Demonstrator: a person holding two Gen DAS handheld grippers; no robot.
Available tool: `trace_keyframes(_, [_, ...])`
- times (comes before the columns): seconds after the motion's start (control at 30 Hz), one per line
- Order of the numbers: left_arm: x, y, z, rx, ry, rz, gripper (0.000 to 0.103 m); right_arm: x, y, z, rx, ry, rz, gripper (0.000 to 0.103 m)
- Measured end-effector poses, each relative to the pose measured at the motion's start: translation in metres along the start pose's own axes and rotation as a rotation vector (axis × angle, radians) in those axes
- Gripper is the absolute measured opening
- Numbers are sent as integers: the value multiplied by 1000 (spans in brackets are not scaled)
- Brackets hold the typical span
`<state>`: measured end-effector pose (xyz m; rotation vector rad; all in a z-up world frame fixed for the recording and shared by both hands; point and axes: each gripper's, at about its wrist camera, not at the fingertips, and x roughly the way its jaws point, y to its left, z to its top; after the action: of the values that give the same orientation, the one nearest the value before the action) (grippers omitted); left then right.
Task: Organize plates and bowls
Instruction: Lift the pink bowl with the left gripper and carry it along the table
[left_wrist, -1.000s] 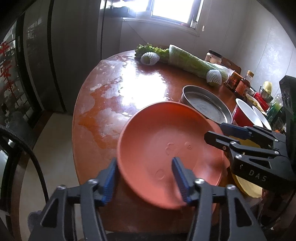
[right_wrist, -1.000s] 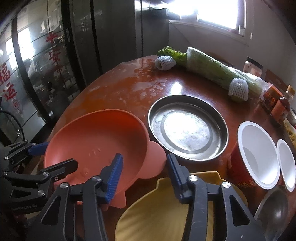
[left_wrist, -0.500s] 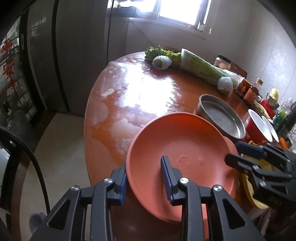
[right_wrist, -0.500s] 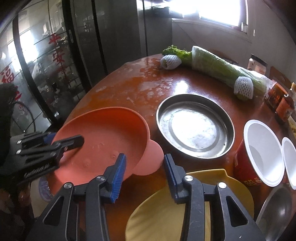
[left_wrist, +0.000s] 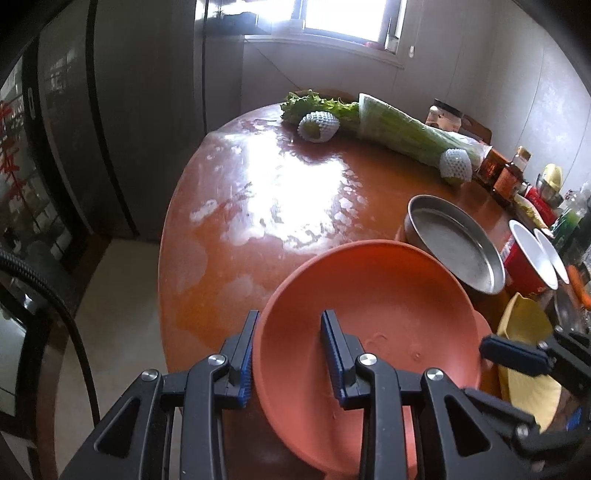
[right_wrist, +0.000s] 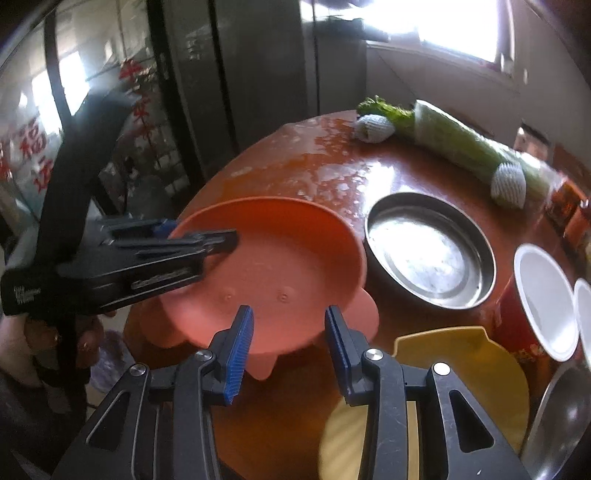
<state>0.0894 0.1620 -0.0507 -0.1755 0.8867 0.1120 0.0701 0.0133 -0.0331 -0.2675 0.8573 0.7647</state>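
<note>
An orange plastic plate (left_wrist: 373, 317) with small ear-shaped tabs is tilted up above the table's near edge; it also shows in the right wrist view (right_wrist: 291, 273). My left gripper (left_wrist: 290, 354) is shut on its near rim, one finger inside and one outside. My right gripper (right_wrist: 286, 347) is open and empty, just in front of the plate's tabs. A yellow plate (right_wrist: 465, 373) lies below the right gripper. A steel plate (right_wrist: 430, 254) lies beyond the orange one.
A red cup with white inside (right_wrist: 543, 299) and a second white rim stand right of the steel plate. Wrapped greens (left_wrist: 406, 129), two netted fruits and jars lie at the far edge. The round wooden table (left_wrist: 266, 192) is wet and glossy.
My left gripper closed on the orange plate's rim and lifted it, tilted. My right gripper let the plate go, drew back and opened wider.
</note>
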Motion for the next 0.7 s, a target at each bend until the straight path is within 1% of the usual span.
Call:
trace_keyframes(0.07, [5,1,3,1,11,-4,33,-1,-3,1,20,-7,12,41])
trace_keyframes(0.1, [6,1,4,12,10,14,33,-2,-7,2,34,-12,10,41])
trace_keyframes(0.13, [7,0,5,21,9,24,33,-3,-13,3,48,-13,-13,41])
trace_keyframes(0.2, [8,1,6,23,9,17,33,-3,-21,5,57,-11,-55,41])
trace_keyframes(0.33, [9,1,7,28,9,10,33,6,-36,7,109,19,-47,41])
trace_keyframes(0.4, [10,2,7,34,8,6,33,11,-37,6,109,33,-46,41])
trace_keyframes(0.5, [12,1,9,43,7,3,34,14,-33,6,107,39,-17,43])
trace_keyframes(0.57, [14,1,12,50,8,0,35,12,-28,6,91,39,-34,44])
trace_keyframes(0.7, [18,2,18,62,8,-13,38,10,-24,5,99,46,-20,44])
